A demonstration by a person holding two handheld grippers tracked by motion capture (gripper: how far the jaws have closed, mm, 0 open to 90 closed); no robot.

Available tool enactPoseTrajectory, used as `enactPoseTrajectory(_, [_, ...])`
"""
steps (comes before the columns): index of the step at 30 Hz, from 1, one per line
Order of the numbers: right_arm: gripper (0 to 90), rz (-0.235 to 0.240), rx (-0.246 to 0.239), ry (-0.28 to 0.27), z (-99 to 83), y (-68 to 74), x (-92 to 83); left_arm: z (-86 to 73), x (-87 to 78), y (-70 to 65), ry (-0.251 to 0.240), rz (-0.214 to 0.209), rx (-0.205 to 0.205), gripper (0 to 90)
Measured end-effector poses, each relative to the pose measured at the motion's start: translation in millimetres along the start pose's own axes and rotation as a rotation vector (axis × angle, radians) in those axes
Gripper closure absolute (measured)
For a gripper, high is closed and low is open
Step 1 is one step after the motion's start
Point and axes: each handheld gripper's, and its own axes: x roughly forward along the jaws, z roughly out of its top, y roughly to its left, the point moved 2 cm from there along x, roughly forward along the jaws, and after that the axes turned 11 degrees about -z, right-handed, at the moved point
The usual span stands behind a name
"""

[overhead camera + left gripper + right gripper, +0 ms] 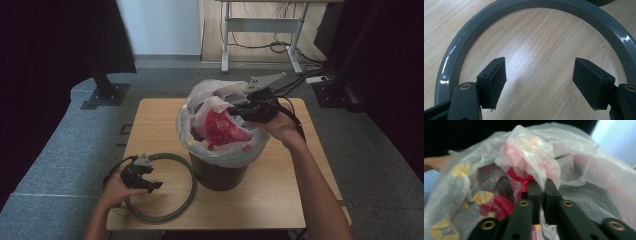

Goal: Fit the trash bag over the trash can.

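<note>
A dark bin (220, 176) stands on the wooden table (270, 200), lined with a clear plastic bag (235, 155) that holds red and pink crumpled wrappers (222, 129). My right gripper (236, 108) reaches over the bin's right rim and is shut on a bunched fold of the bag (534, 162); in the right gripper view its jaws (543, 183) stand almost together with the film between them. A grey plastic ring (189, 172) lies flat left of the bin. My left gripper (150, 184) hovers inside the ring (454, 50), open (540, 72), over bare wood.
A white desk frame (225, 45) and loose cables (280, 47) are on the floor behind the table. Black stand bases (105, 95) (335, 92) sit at both far corners. Grey carpet surrounds the table.
</note>
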Motion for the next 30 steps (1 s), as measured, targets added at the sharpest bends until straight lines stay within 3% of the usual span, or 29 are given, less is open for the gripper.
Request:
enactPoseTrajectory(5, [88.5,-0.010,-0.027,0.112,-5.9,1.9,15.9,0.0,-0.1,0.0,0.001,0.000,0.000,26.9])
enactPoseTrajectory(11, [88.5,-0.025,-0.044,0.198,-13.4,2.3,29.4,-0.3,0.0,0.1,0.003,-0.002,-0.001,26.9])
enactPoseTrajectory(21, [86.7,-0.013,-0.053,0.249,-21.4,2.2,38.4,-0.6,1.0,0.0,0.012,-0.003,0.000,27.0])
enactPoseTrajectory(26, [72.8,0.003,-0.048,0.240,-21.8,-0.1,36.5,-0.7,1.2,0.2,0.016,-0.003,0.000,27.0])
enactPoseTrajectory(28, [56.1,0.012,-0.039,0.214,-21.0,-1.9,33.9,-0.8,1.3,0.2,0.017,-0.003,-0.001,27.0])
enactPoseTrajectory(30, [47.3,0.007,-0.024,0.185,-19.6,-4.8,30.2,-0.8,1.1,0.0,0.016,-0.003,0.000,26.9])
